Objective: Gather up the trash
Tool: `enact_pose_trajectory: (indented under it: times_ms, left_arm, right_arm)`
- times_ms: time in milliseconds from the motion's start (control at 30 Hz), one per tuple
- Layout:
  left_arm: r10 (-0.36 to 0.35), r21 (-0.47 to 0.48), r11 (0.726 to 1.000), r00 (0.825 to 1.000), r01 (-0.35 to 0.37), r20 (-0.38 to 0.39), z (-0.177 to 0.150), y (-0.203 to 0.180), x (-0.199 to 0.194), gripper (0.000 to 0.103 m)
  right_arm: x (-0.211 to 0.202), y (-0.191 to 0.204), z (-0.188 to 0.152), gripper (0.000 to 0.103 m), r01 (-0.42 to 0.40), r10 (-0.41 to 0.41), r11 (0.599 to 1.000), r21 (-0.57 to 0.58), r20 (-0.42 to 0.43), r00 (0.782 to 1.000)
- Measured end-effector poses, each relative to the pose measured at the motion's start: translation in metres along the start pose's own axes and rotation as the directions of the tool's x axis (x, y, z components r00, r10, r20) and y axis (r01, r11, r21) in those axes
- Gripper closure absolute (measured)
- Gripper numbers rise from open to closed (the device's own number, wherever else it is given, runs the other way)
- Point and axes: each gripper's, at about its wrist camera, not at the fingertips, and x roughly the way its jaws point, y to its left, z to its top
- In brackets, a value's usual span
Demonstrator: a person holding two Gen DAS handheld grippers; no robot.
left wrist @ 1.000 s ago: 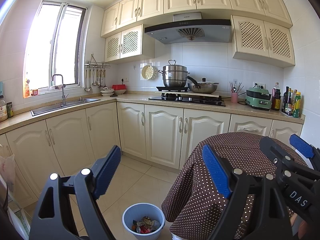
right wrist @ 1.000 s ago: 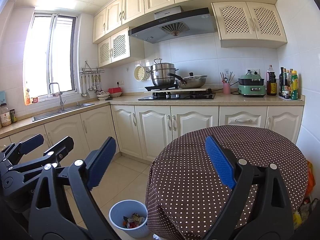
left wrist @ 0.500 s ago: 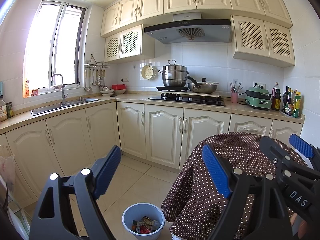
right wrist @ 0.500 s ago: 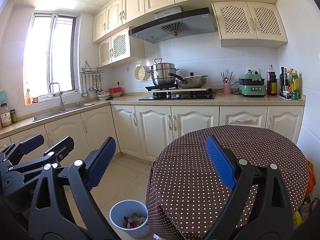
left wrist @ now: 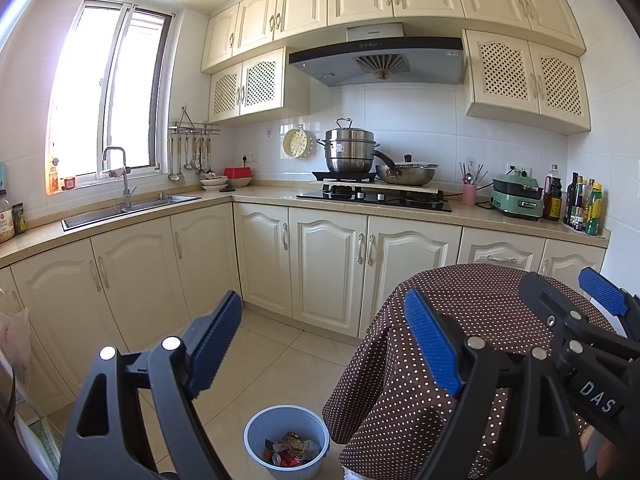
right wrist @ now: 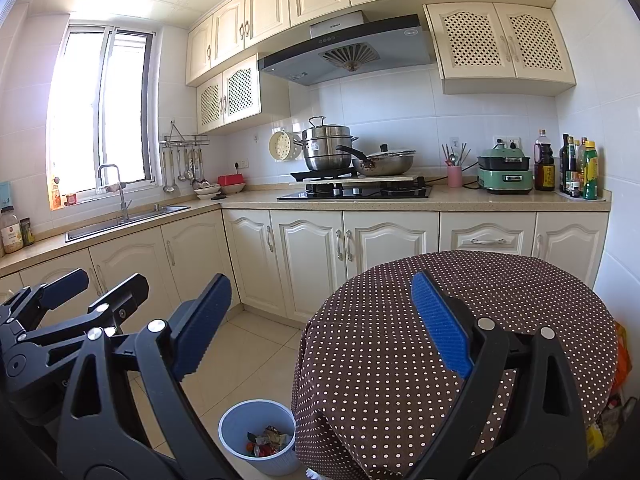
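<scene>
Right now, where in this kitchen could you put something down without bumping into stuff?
The polka-dot table top is bare all over. The counter between the bowls and the stove is also free. The far right end is crowded with bottles and a green cooker. Open floor lies between the cabinets and the bin. Both tongs are open and empty.

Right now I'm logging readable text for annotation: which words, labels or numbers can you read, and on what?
"DAS": white letters on the black right tool, seen from the left wrist.
Grey range hood brand: too small to read.
Dark sauce bottle labels: blurred.
Glass jar label by the window: unreadable.
</scene>
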Motion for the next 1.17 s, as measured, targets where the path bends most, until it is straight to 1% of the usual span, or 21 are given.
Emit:
enact_pose_trajectory:
  times_ms: [833, 1067, 1167]
  left_arm:
    - [-0.010, 0.002, 1.000, 1.000, 0.010, -0.015, -0.001, -0.002, 0.007, 0.021]
    - [-0.013, -0.011, 1.000, 0.999, 0.013, -0.040, -0.003, 0.001, 0.015, 0.020]
    - [-0.010, -0.023, 1.000, 0.998, 0.009, -0.069, -0.009, 0.005, 0.025, 0.020]
  right_arm:
    - [0.004, 0.002, -0.001, 0.012, 0.008, -0.008, 1.000, 0.009, -0.010, 1.000]
    - [0.009, -0.001, -0.003, 0.012, 0.015, -0.015, 1.000, 0.017, -0.024, 1.000]
    - [0.016, -0.005, -0.006, 0.012, 0.029, -0.029, 0.999, 0.014, -0.041, 0.999]
